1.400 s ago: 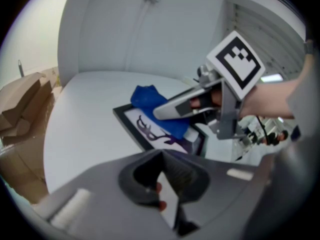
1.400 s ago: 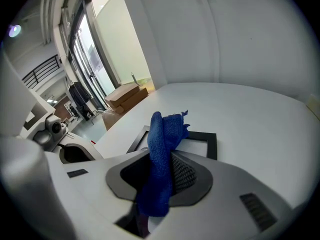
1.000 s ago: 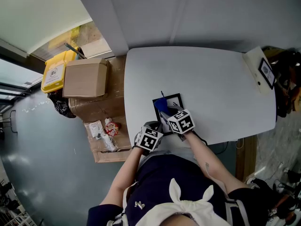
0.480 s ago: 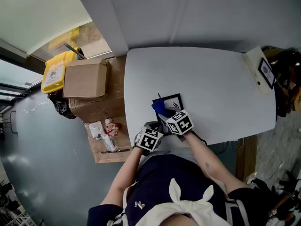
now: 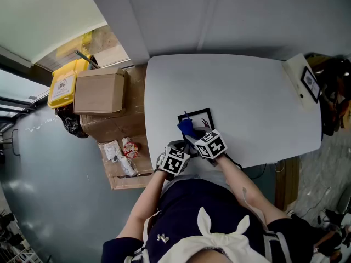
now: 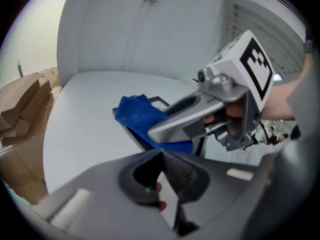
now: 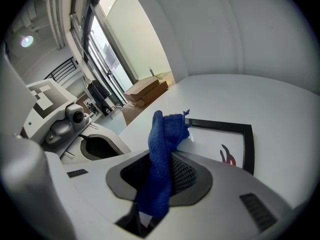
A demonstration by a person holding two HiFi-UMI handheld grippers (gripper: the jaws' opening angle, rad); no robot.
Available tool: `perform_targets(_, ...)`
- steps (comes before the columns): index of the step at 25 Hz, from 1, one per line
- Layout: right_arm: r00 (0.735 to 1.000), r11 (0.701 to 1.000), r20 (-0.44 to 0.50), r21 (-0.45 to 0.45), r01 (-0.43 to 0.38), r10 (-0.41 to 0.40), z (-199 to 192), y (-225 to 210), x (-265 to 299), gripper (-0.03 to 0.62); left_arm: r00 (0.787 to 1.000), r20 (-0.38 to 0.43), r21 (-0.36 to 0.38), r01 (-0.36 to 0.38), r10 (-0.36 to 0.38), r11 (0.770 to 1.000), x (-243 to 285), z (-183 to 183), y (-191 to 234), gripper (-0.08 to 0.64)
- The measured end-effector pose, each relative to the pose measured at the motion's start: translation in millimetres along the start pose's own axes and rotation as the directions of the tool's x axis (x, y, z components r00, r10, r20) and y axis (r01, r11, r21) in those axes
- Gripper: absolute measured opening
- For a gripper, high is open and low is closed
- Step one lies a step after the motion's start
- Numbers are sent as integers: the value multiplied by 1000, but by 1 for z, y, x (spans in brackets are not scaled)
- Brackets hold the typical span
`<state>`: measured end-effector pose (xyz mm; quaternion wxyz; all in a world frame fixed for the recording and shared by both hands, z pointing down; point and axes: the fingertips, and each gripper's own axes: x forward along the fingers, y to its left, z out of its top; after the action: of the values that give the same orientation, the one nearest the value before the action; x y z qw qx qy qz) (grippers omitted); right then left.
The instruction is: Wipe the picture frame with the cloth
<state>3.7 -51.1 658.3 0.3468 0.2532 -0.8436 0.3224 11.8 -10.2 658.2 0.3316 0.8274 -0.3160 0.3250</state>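
Frame [image 5: 199, 117] lies flat on the big white table [image 5: 247, 92], near the edge where the person stands. It has not moved.

The right gripper [image 5: 193, 135] has slid a little way back toward the person in the last second. So more of the far side of the frame shows now. The left gripper [image 6: 162, 176] has stayed put, just beside the right one at the table edge. Its jaws are pressed together and hold nothing.

The right gripper's jaws are squeezed tight on the blue cloth [image 7: 162, 134]. The cloth sticks out past the jaws, and its loose end sits over the near left corner of the frame. It has gone along with the gripper, back across the frame.

I think this means the wiping is going on right now, one stroke at a time. The far side, and the side with the small red mark [image 7: 226, 156], may still need a rub.
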Motion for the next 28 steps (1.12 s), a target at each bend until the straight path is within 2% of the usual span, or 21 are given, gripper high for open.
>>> perform_targets(9, 998, 995, -16, -79, 62, -64, -4, 1, -3, 98, 1000, -2, -1, -1, 1, 1000, -1, 1, -1, 2)
perform_targets(17, 991, 987, -26, -98, 129, -132, -5, -11, -8, 152, 1000, 10, 15, -2, 2, 1000, 1, 2, -1, 2)
perform_targets(28, 984, 977, -12, -119, 175, -177, -8, -18, -12, 153, 1000, 6, 6, 2, -2, 1000, 1, 0, 0, 2)
